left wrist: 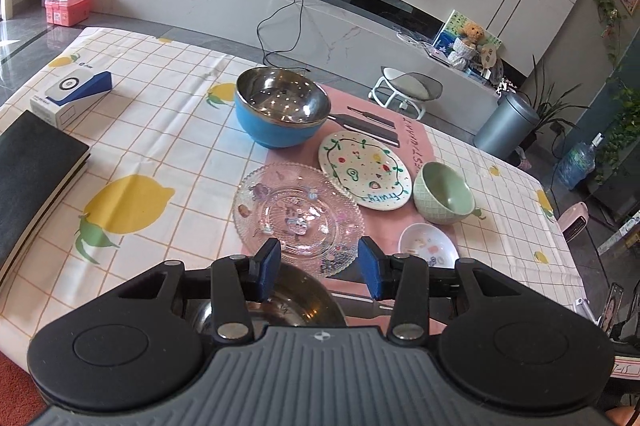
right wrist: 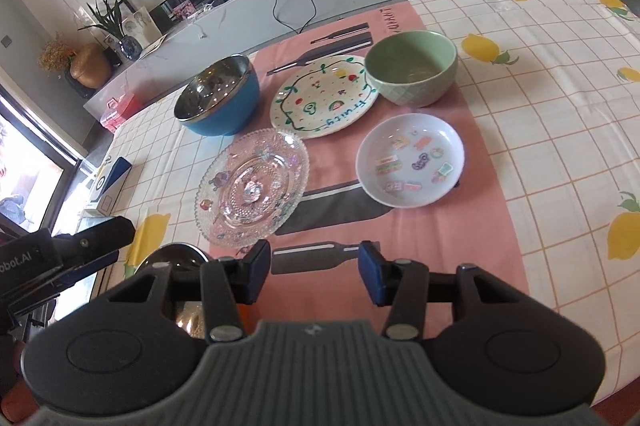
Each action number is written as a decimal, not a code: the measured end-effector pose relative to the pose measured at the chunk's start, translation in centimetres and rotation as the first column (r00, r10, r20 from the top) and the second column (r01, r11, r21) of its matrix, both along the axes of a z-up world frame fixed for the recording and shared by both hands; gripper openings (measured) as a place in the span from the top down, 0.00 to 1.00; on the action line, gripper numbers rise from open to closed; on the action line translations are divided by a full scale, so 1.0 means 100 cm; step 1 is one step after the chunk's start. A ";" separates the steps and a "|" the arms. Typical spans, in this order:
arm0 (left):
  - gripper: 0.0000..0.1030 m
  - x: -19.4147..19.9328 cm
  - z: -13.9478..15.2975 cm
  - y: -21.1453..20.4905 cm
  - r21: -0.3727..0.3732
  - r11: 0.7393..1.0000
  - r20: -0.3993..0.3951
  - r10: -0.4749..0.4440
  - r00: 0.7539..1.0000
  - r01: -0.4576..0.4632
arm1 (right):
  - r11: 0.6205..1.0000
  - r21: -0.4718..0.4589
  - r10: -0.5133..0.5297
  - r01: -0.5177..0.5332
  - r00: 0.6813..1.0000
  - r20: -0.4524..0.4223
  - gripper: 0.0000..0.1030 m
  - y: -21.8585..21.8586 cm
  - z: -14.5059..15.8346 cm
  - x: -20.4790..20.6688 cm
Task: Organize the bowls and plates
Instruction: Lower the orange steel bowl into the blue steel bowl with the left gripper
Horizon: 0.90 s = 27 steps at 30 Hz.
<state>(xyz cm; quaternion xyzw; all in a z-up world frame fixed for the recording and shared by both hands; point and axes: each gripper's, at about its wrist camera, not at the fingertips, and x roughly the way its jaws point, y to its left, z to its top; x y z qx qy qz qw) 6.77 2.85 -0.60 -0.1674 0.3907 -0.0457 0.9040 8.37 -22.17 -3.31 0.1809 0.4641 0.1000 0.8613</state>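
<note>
On the pink placemat (right wrist: 460, 234) lie a clear glass plate (left wrist: 298, 211) (right wrist: 252, 187), a white "Fruity" plate (left wrist: 364, 171) (right wrist: 324, 95), a small white sticker dish (left wrist: 428, 246) (right wrist: 410, 159), a green bowl (left wrist: 444, 191) (right wrist: 412, 65) and a blue steel-lined bowl (left wrist: 280, 105) (right wrist: 218, 93). A small steel bowl (left wrist: 296, 302) (right wrist: 176, 258) sits at the near edge. My left gripper (left wrist: 320, 266) is open and empty, above the steel bowl, at the glass plate's near rim. My right gripper (right wrist: 314, 270) is open and empty over the placemat's near part.
A lemon-print tablecloth (left wrist: 160, 129) covers the table. A black book (left wrist: 32, 177) and a white and blue box (left wrist: 72, 95) lie at the left. The left gripper's body (right wrist: 60, 258) shows at the right wrist view's left edge. A stool (left wrist: 408, 89) stands beyond the table.
</note>
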 end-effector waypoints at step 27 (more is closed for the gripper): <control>0.40 0.148 0.007 0.075 0.002 1.000 -0.057 0.008 0.998 -0.008 | 0.982 -0.052 0.186 -0.183 0.981 0.049 0.53 0.057 0.026 0.138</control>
